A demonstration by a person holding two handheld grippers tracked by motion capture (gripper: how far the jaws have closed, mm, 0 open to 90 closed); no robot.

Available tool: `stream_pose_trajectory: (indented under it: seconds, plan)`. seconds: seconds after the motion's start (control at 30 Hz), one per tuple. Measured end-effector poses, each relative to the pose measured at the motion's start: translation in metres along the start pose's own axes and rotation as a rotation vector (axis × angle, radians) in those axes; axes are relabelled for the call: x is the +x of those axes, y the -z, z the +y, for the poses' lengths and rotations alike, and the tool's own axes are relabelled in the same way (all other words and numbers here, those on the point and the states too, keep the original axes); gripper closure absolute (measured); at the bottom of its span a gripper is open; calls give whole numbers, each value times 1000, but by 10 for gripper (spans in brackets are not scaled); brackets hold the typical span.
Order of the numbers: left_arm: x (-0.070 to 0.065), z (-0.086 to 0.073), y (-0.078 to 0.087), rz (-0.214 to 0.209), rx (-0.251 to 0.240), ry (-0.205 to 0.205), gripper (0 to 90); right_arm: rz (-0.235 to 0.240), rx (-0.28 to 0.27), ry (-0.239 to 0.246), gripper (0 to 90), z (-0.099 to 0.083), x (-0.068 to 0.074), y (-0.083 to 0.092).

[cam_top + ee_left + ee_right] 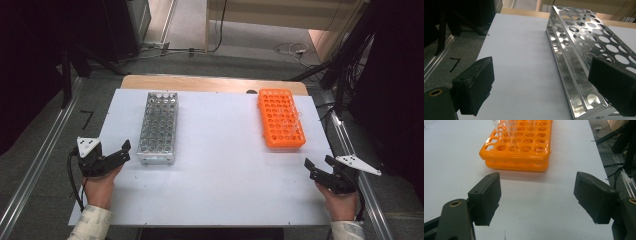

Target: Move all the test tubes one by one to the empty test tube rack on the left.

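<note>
On the white rectangular tabletop, a shiny metal tube rack with round holes stands left of centre, its long side running near to far, and an orange plastic tube rack stands right of centre, closer to the far edge. A few clear glass tubes rise from the orange rack's near rows. Between the two racks the board lies bare, and a broad bare strip runs along the near edge.

At the near left edge the left gripper sits with its jaws spread wide and nothing between them, just beside the metal rack's near left corner. At the near right edge the right gripper is likewise wide apart and holds nothing, well short of the orange rack's near end, with open board in between.
</note>
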State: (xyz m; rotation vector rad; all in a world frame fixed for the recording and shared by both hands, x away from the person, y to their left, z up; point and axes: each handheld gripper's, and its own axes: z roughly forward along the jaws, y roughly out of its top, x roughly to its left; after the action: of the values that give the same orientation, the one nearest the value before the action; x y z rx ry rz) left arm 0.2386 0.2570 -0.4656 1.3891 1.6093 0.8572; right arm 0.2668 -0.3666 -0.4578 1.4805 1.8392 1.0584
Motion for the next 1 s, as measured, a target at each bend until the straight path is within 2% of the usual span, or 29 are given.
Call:
stream_pose_trajectory:
  seconds: [0.43, 0.6, 0.67, 1.0]
  plan:
    - [-7, 0, 0, 22, -4, -65, 63, 28, 2, 5, 208, 3, 3, -4]
    - [-7, -1, -2, 31, 15, -70, 64, 35, 8, 15, 210, 4, 6, -7]
    - [-7, -1, -2, 29, 8, -60, 64, 42, 5, 12, 216, 5, 8, -8]
    - [-10, -1, -2, 25, 11, -70, 64, 78, -6, 11, 221, 10, 10, -17]
